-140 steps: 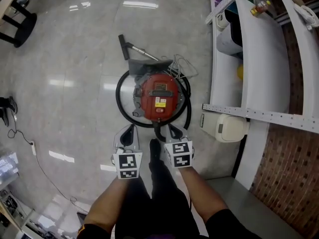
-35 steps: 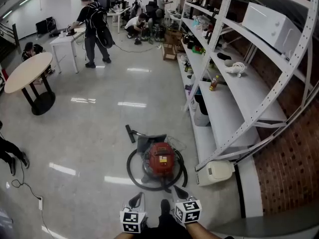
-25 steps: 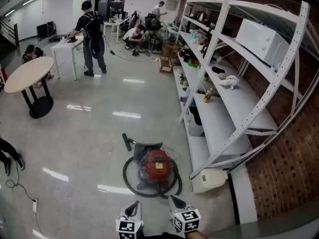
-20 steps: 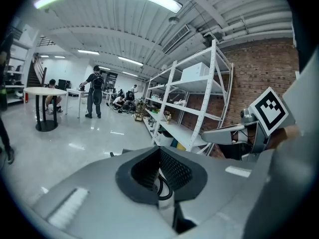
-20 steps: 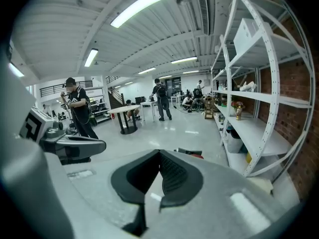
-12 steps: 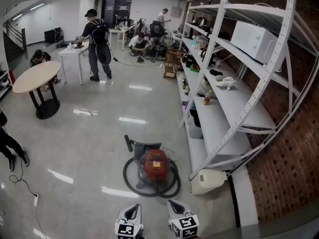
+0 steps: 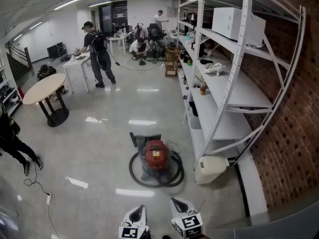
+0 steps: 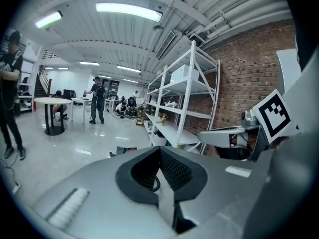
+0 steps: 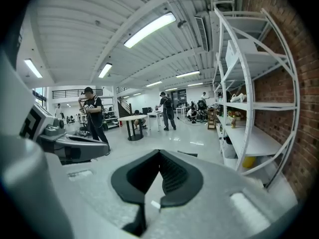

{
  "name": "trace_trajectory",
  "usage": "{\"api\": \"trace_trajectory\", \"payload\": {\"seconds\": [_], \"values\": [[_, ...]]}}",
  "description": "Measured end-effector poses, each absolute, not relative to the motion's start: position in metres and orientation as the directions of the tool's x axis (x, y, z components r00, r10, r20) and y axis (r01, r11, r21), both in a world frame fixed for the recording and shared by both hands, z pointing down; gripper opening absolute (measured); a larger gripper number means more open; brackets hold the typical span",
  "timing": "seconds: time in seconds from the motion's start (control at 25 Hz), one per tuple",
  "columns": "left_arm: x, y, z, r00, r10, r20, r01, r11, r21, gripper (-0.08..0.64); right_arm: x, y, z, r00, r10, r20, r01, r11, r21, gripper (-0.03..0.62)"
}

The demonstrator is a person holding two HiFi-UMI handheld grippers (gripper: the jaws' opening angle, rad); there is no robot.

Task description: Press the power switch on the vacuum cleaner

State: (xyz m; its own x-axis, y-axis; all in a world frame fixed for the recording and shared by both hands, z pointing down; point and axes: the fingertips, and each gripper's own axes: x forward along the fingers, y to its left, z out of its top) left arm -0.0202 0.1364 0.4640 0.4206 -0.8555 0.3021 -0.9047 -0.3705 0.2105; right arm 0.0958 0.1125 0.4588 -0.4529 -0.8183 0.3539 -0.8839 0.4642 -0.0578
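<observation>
The red vacuum cleaner (image 7: 155, 153) stands on the glossy floor, ringed by its black hose (image 7: 135, 174), with its floor nozzle (image 7: 133, 138) lying behind it. Both grippers hang at the bottom edge of the head view, well short of the vacuum and apart from it. My left gripper (image 7: 140, 209) is shut with nothing in it, and so is my right gripper (image 7: 175, 201). In the left gripper view the left gripper (image 8: 160, 151) points level across the room with its jaws together. The right gripper (image 9: 159, 153) shows the same in its own view.
A tall white shelf rack (image 7: 234, 83) runs along the brick wall on the right, with a white appliance (image 7: 209, 168) on the floor beside the vacuum. A round table (image 7: 45, 88), a standing person (image 7: 97, 54), another person (image 7: 12, 143) at the left edge and a floor cable (image 7: 47, 198) lie around.
The head view has lifted from looking steeply down to looking across the room. The vacuum now sits farther off, and both grippers have sunk to the bottom edge, still shut.
</observation>
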Motion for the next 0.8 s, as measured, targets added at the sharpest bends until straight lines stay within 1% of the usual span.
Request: {"api": "trace_trajectory", "payload": {"seconds": [0.28, 0.4, 0.8], "values": [[-0.001, 0.178, 0.450, 0.384, -0.878, 0.284, -0.922, -0.351, 0.163, 0.017, 0.119, 0.159, 0.450, -0.470, -0.812, 0.346, -0.875, 0.481, -0.061, -0.008], [0.007, 0.190, 0.446, 0.391, -0.876, 0.281, -0.920, -0.363, 0.148, 0.017, 0.123, 0.168, 0.443, -0.483, -0.817, 0.315, -0.867, 0.496, -0.041, -0.008], [0.017, 0.218, 0.444, 0.406, -0.875, 0.264, -0.914, -0.385, 0.130, 0.017, 0.127, 0.201, 0.446, -0.478, -0.823, 0.307, -0.871, 0.490, -0.041, -0.009]]}}
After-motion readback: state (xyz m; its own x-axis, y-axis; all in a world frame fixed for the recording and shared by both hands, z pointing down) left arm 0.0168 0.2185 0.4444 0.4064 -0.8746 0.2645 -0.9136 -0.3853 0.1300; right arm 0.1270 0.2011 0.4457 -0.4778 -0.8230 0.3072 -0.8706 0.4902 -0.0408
